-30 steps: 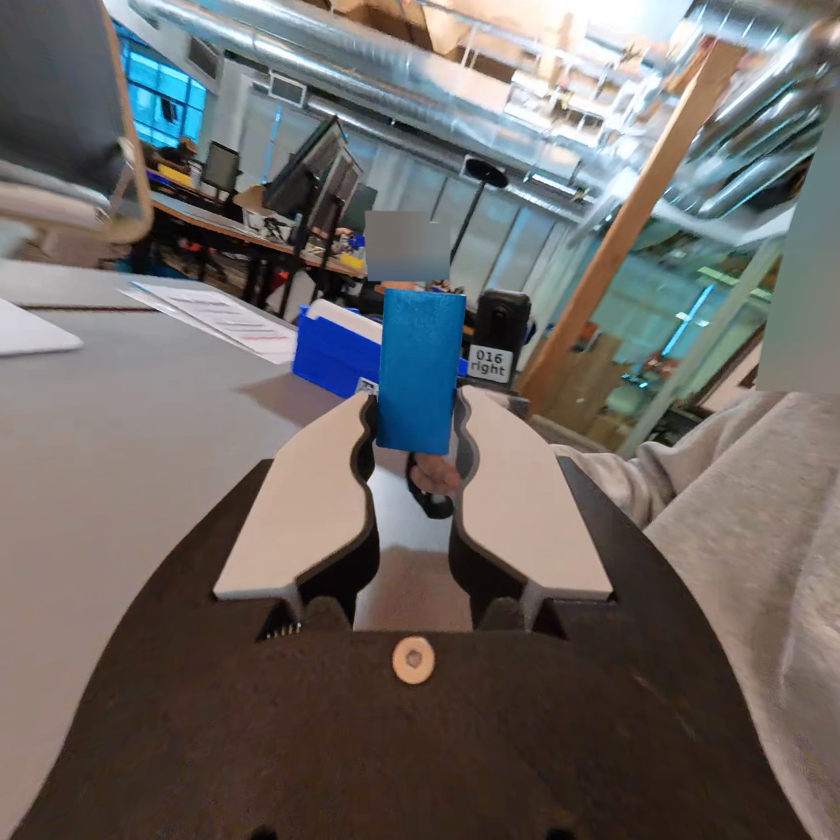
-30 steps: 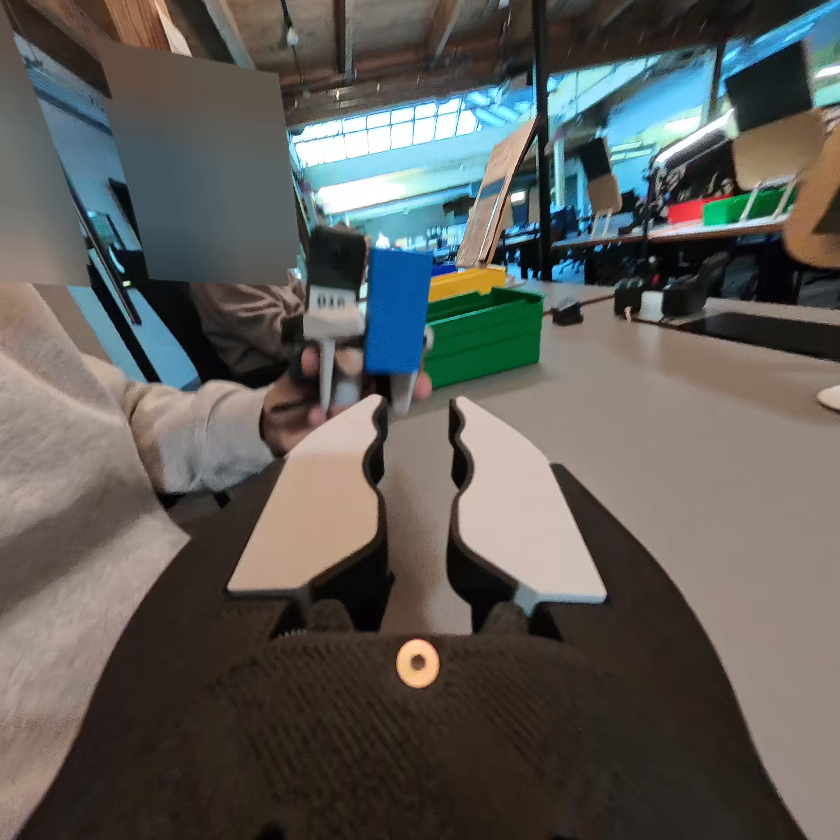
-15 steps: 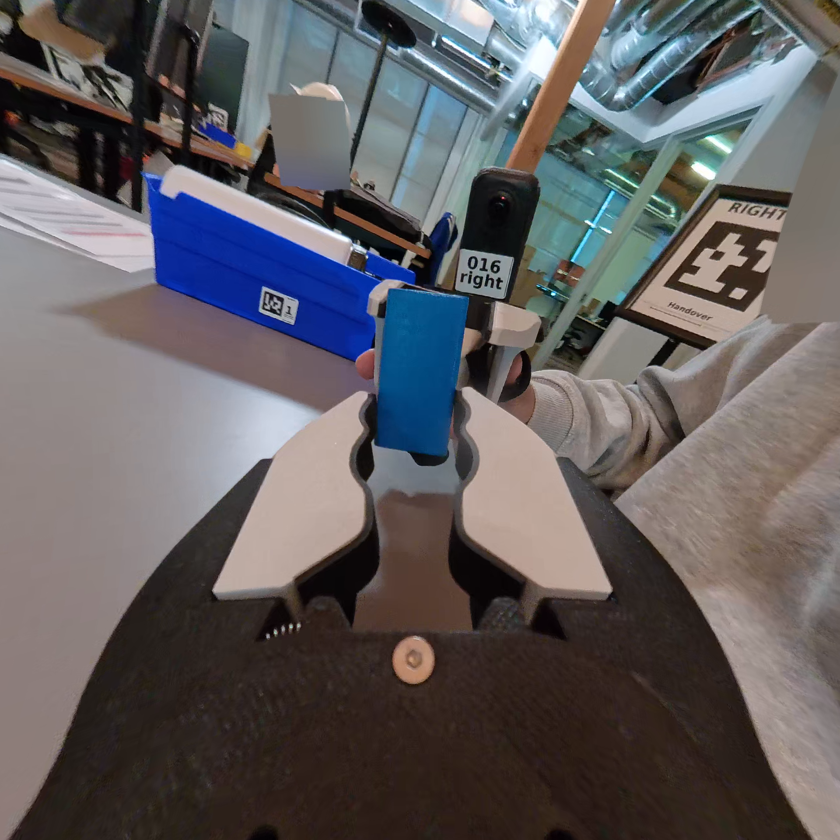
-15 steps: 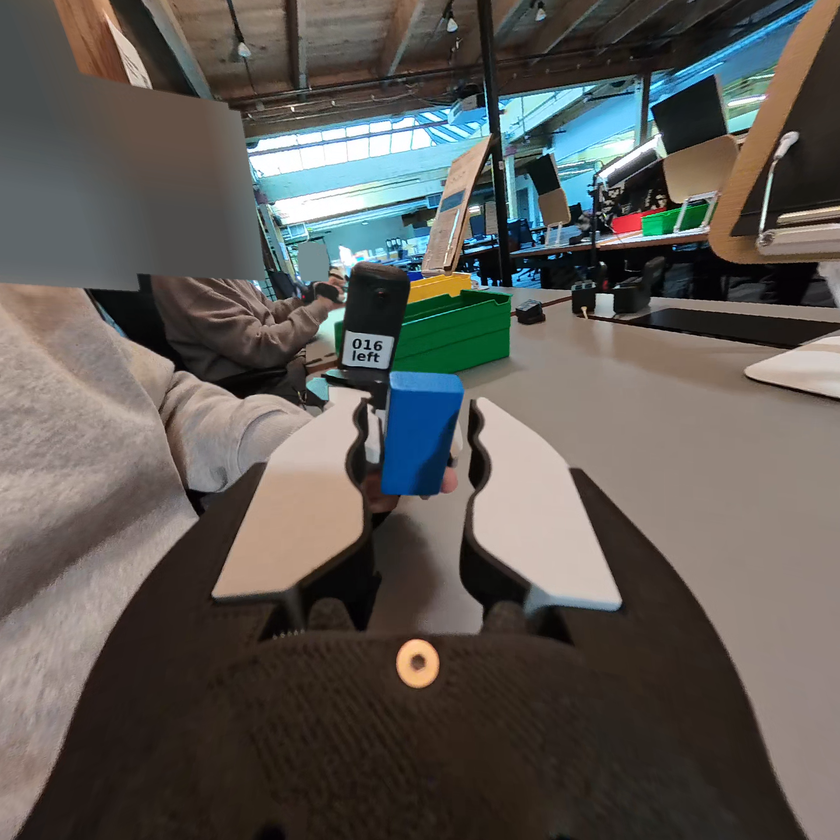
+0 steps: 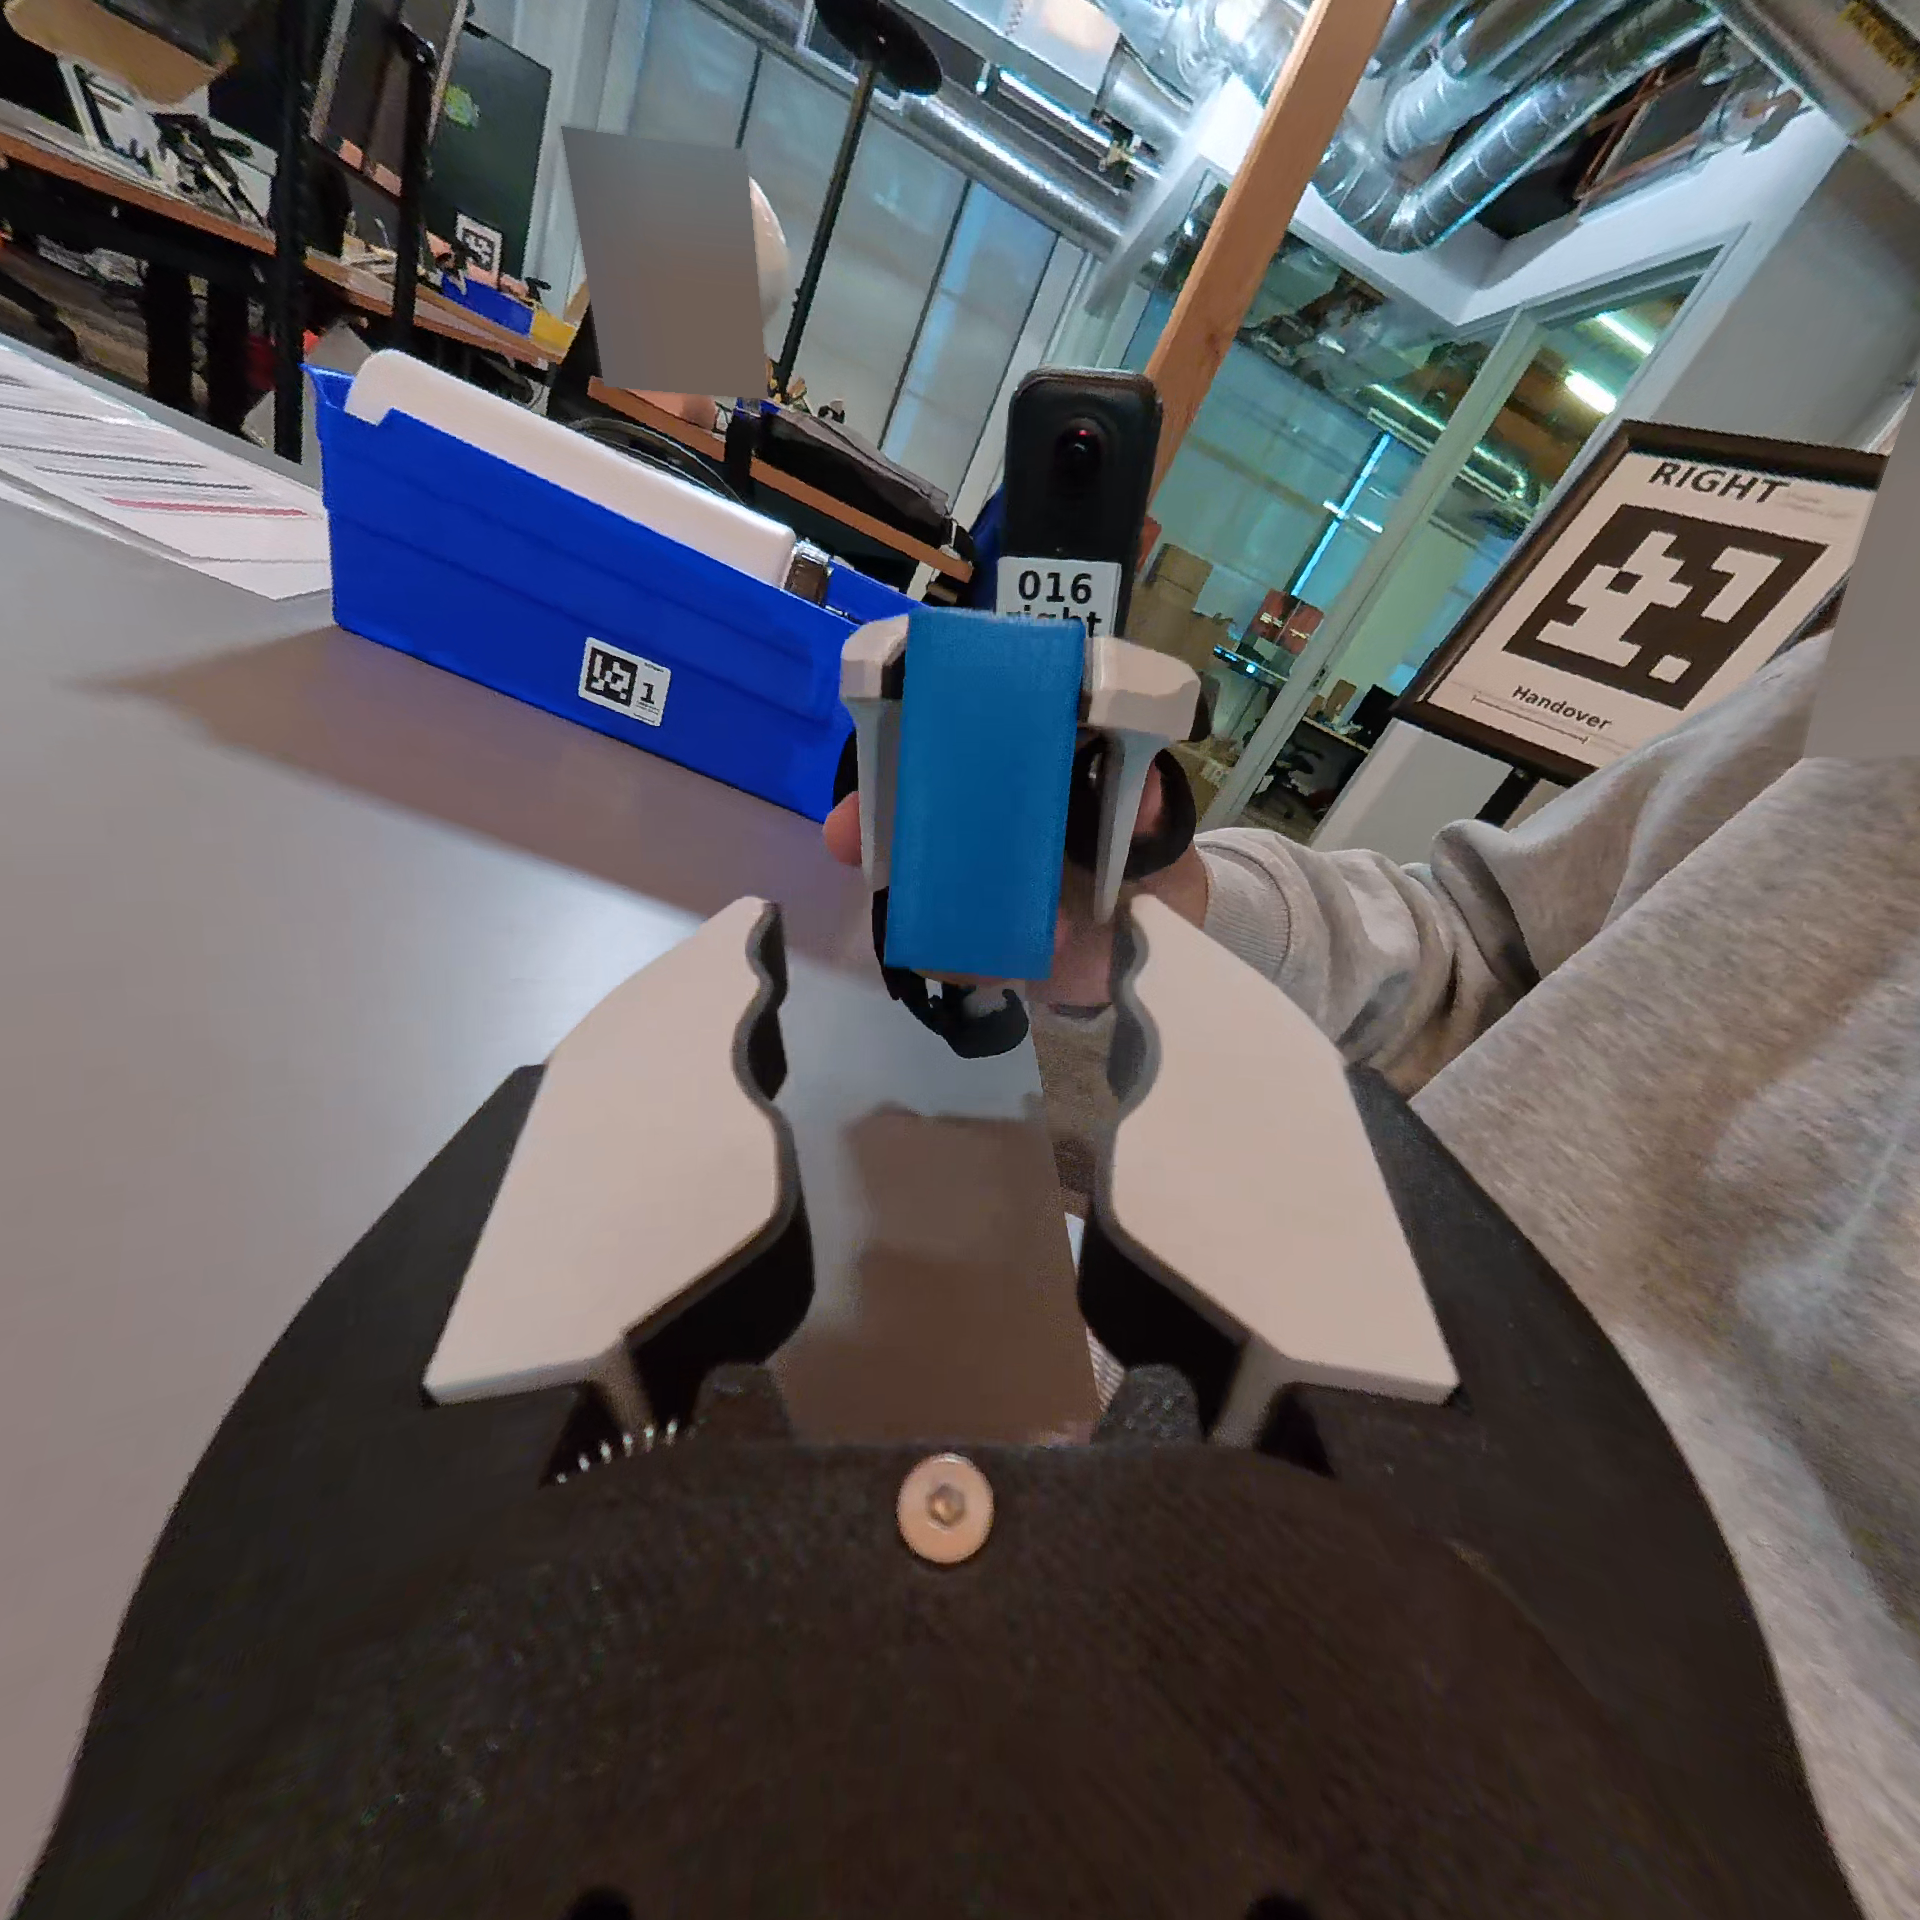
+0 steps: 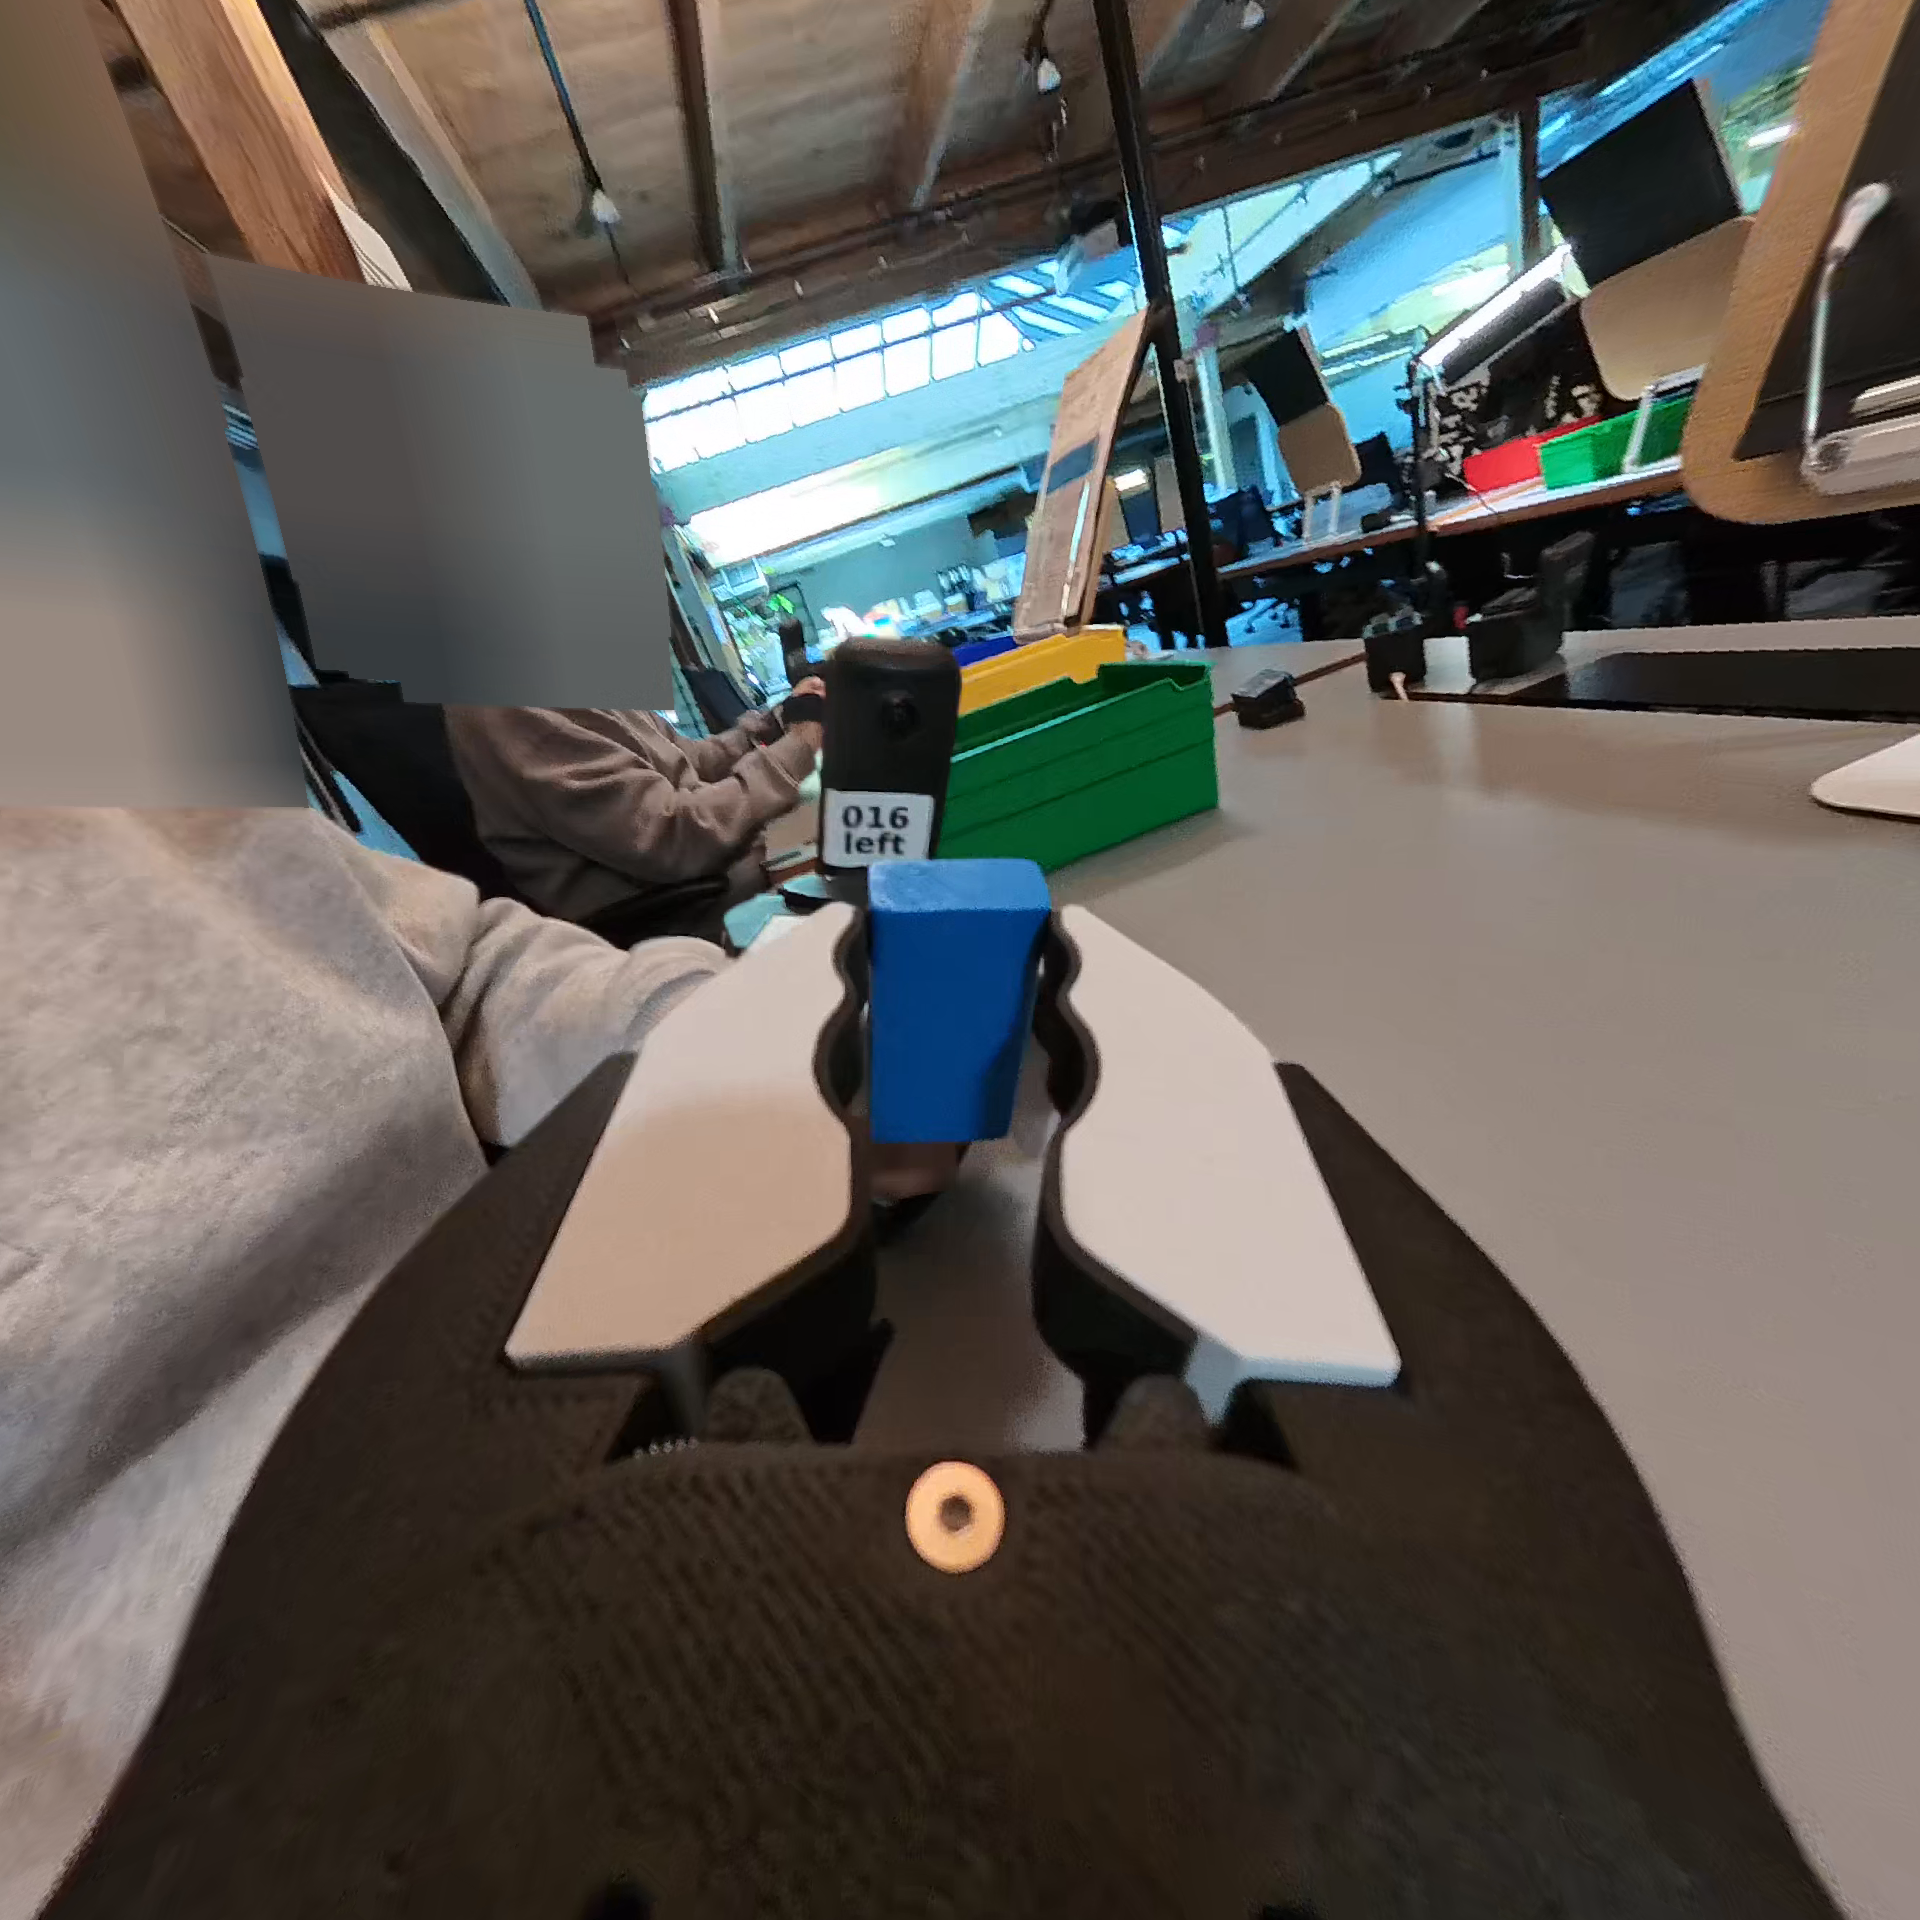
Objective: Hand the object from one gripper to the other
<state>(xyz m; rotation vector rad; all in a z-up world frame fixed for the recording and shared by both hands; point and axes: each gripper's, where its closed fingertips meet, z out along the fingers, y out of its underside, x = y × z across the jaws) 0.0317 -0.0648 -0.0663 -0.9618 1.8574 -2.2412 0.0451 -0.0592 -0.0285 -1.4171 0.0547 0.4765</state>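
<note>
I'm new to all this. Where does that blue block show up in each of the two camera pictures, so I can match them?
Left wrist view: the blue block stands upright at centre, just beyond the open left gripper, clamped by the right gripper facing the camera.
Right wrist view: the blue block sits at centre between this gripper's own fingertips.
Shared landmark: the grey table.

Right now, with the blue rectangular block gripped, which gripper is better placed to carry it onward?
Right. The right gripper is shut on the blue rectangular block, while the left gripper stands open, its fingers clear of the block.
</note>
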